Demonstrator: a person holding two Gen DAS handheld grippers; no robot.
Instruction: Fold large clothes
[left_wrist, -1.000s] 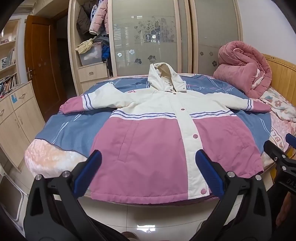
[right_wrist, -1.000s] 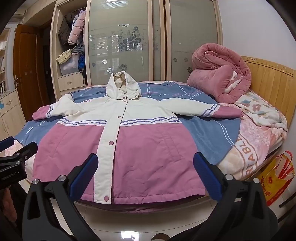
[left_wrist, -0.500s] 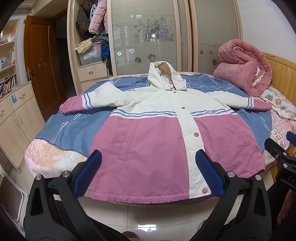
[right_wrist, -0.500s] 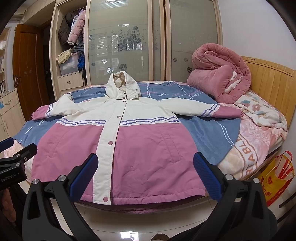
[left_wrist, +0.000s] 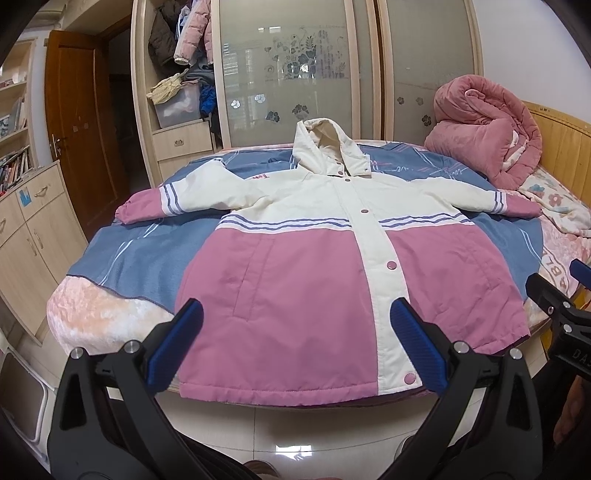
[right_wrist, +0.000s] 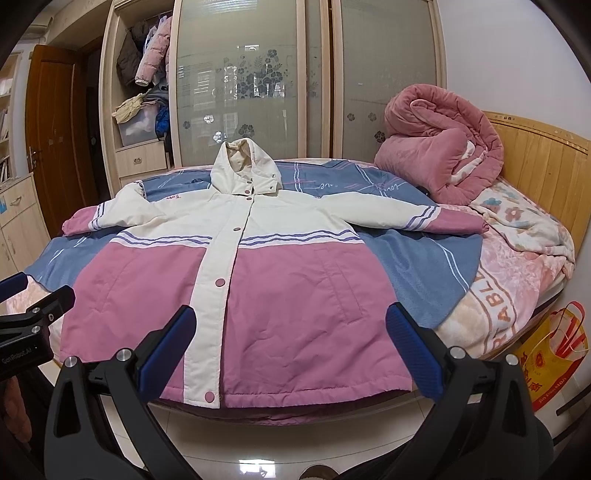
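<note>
The padded jacket (left_wrist: 295, 280), spread flat on the bed (left_wrist: 110, 314), looks soft, bulky and slippery, best pinched at its near hem corners by the left gripper (left_wrist: 295, 347) and right gripper (right_wrist: 291, 347), both spread wide, empty.

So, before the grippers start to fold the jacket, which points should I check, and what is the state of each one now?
1. Jacket lies flat, front up, on the bed: ok.
2. Both sleeves spread out sideways: ok.
3. Front snaps closed: ok, as far as visible.
4. Left gripper open and empty: ok.
5. Right gripper open and empty: ok.
6. Rolled pink quilt apart from the jacket: ok.
</note>
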